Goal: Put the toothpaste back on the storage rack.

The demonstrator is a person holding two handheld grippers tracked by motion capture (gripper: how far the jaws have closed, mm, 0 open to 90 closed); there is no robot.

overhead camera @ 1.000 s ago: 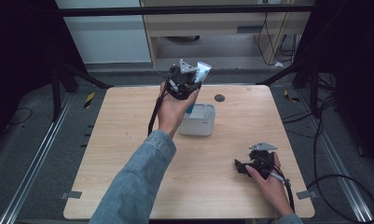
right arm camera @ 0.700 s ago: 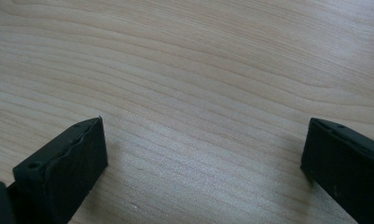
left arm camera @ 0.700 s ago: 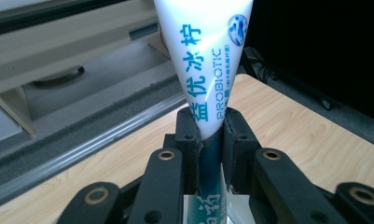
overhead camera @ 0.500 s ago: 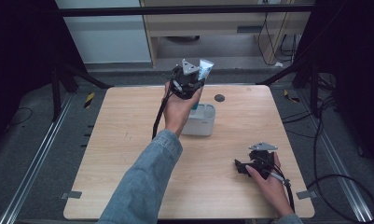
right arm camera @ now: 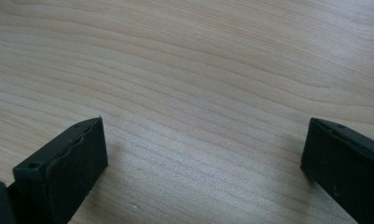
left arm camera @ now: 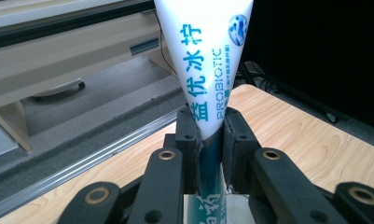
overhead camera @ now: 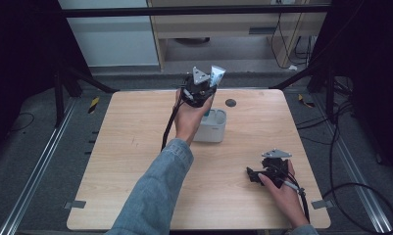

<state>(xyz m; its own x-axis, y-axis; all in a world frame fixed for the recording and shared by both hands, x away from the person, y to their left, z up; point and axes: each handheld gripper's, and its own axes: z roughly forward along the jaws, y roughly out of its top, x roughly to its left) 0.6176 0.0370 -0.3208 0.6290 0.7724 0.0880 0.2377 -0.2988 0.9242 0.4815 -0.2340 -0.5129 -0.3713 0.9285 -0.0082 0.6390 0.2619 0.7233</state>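
Note:
A white and teal toothpaste tube (overhead camera: 216,75) (left arm camera: 203,56) stands upright, flat crimped end up, in my left gripper (overhead camera: 206,90) (left arm camera: 211,135), which is shut on its narrower lower part. The hand holds it over the back rim of a white box-shaped cup (overhead camera: 214,129) on the wooden table (overhead camera: 130,147). The tube's bottom end is hidden behind the jaws. My right gripper (overhead camera: 253,175) (right arm camera: 203,158) lies low over the table near the front right, jaws open wide with only bare wood between them.
A small dark round disc (overhead camera: 230,103) lies on the table behind the cup, to its right. Black frame struts and cables stand around the table's sides. A pale cabinet sits on the floor beyond the far edge.
The left hand has sunk a little with the tube, closer to the cup. The right hand and its gripper have stayed where they were.

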